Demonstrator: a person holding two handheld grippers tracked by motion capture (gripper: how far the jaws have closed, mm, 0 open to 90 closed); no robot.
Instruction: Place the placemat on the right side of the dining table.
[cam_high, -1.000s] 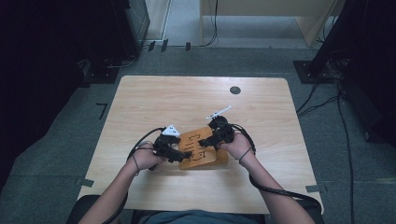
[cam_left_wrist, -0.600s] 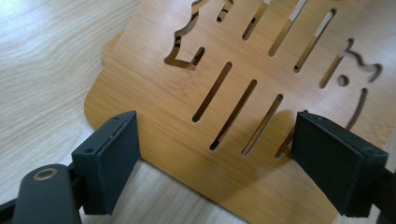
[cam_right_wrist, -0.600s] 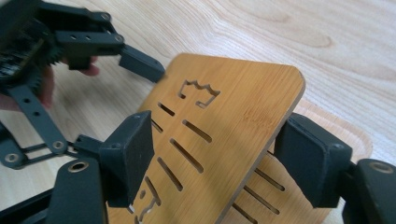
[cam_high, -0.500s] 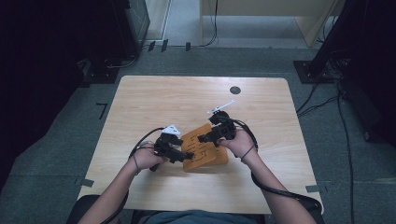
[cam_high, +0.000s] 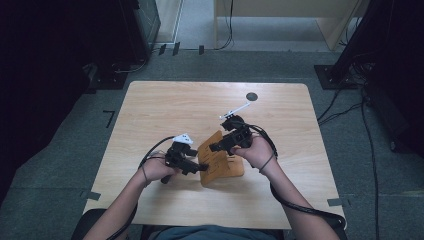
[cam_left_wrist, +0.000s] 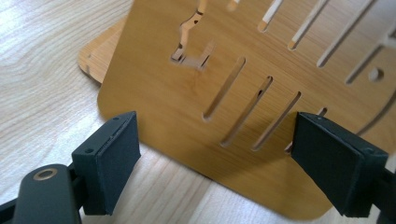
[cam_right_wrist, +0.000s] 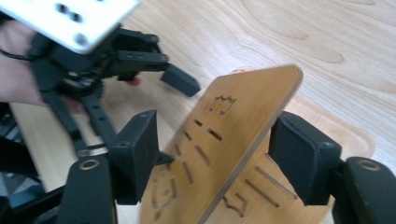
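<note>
1. A light wooden table (cam_high: 165, 105) fills the middle of the high view; a small dark round disc (cam_high: 252, 96) lies near its far edge, well apart from the work.

2. A person's forearms come in from the near side, each hand carrying a black two-jaw tool over the near half of the table.

3. Between the hands stands a slotted wooden panel (cam_high: 214, 150), tilted up off a second, flat wooden board (cam_high: 235, 166) that lies on the table beneath it. In the left gripper view the panel (cam_left_wrist: 187, 93) shows long cut slots and a notched cut-out, its lower edge resting on the tabletop.

4. The right gripper (cam_high: 216, 146) straddles the raised panel's upper edge; in the right gripper view (cam_right_wrist: 215, 158) its jaws have just been closing, with the panel (cam_right_wrist: 233, 121) between them, though a visible gap remains on each side and the pads are not yet pressing.

5. The left gripper (cam_high: 201, 168) sits at the panel's lower corner, jaws spread wide, the panel just in front of the pads (cam_left_wrist: 112, 158) and not clamped.
</note>
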